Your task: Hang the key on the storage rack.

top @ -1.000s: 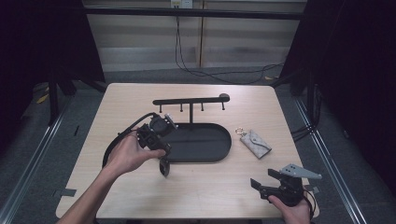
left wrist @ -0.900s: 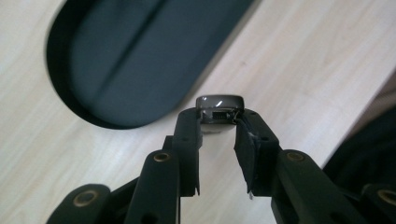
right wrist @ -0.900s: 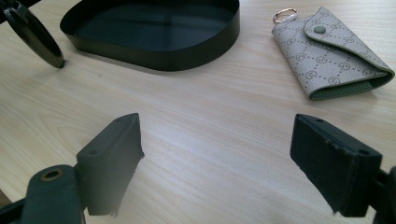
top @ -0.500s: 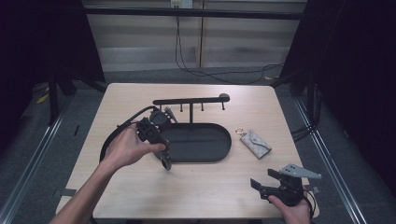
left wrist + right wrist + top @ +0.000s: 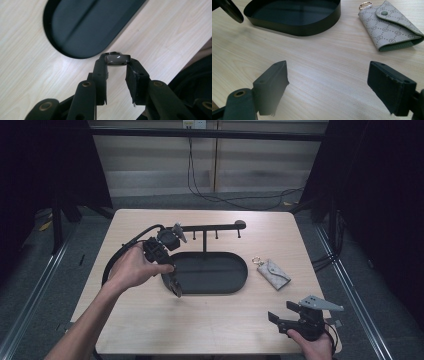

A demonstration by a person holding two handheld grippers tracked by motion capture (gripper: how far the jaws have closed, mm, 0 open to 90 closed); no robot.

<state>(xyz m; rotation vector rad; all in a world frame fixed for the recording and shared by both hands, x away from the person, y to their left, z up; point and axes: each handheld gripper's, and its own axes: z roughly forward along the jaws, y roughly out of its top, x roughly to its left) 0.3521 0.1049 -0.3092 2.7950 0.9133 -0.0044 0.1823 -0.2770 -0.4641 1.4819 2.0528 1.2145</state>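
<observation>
Left gripper (image 5: 117,65) clamped on a small dark flat object (image 5: 117,58), lifted just off the tray's (image 5: 240,282) 8 o'clock rim. Transfer step, I'd say; next: carry over tray, release. Right gripper (image 5: 327,85) wide open, empty, idle at 5 o'clock.

We see a grey patterned key pouch (image 5: 273,274) with a ring lying flat on the wooden surface (image 5: 210,320), just right of the black oval tray (image 5: 235,280); cables (image 5: 235,200) trail across the floor behind.
</observation>
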